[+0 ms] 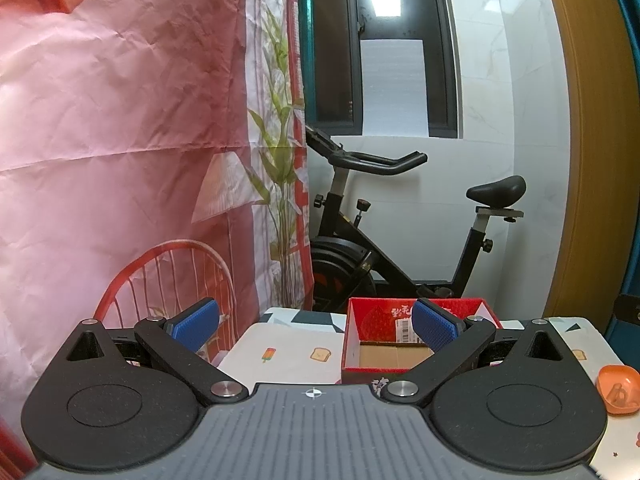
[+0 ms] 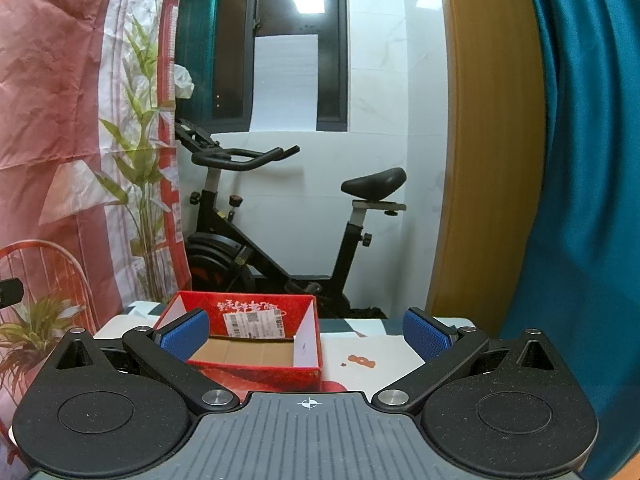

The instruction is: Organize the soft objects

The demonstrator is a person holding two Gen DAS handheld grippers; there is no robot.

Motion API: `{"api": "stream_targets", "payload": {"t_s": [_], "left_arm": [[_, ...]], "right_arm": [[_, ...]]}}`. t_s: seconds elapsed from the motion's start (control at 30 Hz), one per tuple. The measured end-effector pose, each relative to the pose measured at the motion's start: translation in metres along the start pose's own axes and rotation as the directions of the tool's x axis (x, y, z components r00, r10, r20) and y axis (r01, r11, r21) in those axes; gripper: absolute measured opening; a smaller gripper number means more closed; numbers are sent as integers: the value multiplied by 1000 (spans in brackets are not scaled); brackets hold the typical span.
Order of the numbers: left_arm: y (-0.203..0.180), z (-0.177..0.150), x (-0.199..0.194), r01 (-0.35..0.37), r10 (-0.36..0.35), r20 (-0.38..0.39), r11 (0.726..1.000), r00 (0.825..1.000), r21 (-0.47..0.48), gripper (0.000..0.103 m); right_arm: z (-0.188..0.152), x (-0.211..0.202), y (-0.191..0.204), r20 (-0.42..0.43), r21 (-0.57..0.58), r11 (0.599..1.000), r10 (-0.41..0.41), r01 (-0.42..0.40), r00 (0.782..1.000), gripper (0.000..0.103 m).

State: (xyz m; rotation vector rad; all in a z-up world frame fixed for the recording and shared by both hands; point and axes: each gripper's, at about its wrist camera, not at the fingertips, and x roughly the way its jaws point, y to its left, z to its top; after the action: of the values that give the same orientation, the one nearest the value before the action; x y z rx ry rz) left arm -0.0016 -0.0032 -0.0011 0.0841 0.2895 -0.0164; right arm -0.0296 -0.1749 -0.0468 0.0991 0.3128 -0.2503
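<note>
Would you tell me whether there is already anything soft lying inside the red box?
No, the right wrist view shows the red box holding nothing but its bare cardboard floor.

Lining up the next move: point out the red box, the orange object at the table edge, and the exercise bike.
red box (image 2: 256,376): right wrist view, front outer wall.
orange object (image 1: 618,388): left wrist view, its middle.
exercise bike (image 2: 374,182): right wrist view, the saddle.
</note>
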Motion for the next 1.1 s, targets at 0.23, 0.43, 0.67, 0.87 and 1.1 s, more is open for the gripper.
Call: {"api": "stream_targets", "payload": {"t_s": [0.23,0.43,0.67,0.87,1.1], "left_arm": [[0,-2,0,0,0,-5,1000,1000,0,103],[0,-2,0,0,0,-7,1000,1000,1,103],[1,-3,3,0,0,-14,1000,1000,0,103],[2,-6,5,2,-2,-22,1000,1000,-1,103],[3,-4,7,2,-2,-28,1000,1000,-1,103]], "right_arm": [[-1,2,-1,-4,1,1000,0,0,1000,103],[-1,2,-1,-5,0,1000,0,0,1000,103],[-3,4,-1,-10,0,1000,-2,2,1000,103],[-6,5,0,-13,-2,1000,-5,5,1000,103],[-4,6,1,-19,-5,1000,-5,5,1000,103]]}}
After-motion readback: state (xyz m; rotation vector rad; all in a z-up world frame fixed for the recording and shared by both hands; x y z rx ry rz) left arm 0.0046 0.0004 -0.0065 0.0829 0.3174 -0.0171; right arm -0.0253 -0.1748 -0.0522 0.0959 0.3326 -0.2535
